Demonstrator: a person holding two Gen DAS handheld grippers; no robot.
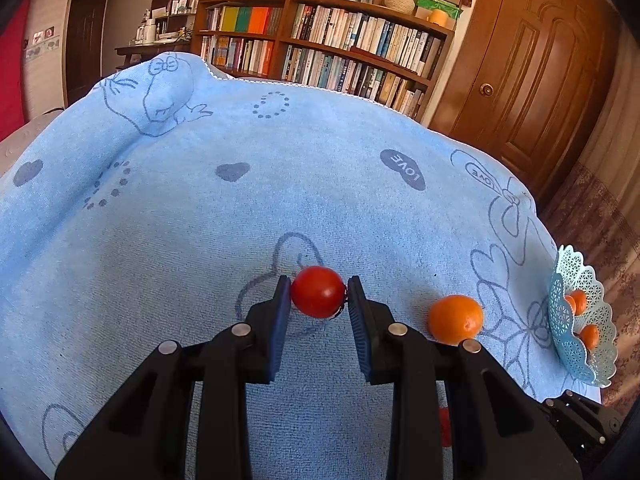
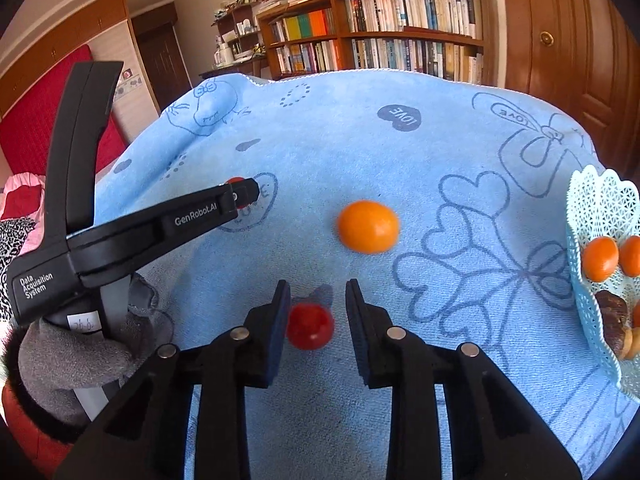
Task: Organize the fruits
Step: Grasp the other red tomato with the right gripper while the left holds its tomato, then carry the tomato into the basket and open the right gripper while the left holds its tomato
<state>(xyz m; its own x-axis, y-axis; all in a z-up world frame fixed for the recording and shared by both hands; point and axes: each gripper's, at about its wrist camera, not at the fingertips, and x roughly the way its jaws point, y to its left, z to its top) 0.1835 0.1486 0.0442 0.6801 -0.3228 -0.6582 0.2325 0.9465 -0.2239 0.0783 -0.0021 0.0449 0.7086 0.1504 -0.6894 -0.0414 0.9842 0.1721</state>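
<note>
The blue towel (image 1: 200,220) lies wide and bare ahead of the left gripper (image 1: 319,294), its far edge falling away before the bookshelf (image 1: 320,40). To that gripper's right the towel ends just past the lace basket (image 1: 560,304), which sits at the edge. The left gripper reaches low over the cloth, fingers clenched on a red tomato (image 1: 318,291), both pads touching its sides. In the right wrist view a grey-gloved hand (image 2: 76,352) grips its handle from below.

The right gripper (image 2: 318,300) hangs above the towel with its jaws apart (nothing pinched); a second red tomato (image 2: 310,326) lies between its fingers, close to the left pad, though contact cannot be told. Ahead and slightly right of it an orange (image 2: 368,226) rests alone on the cloth, well apart from the basket, which holds small oranges (image 2: 600,258) and something brown (image 2: 612,316) too blurred to name.
</note>
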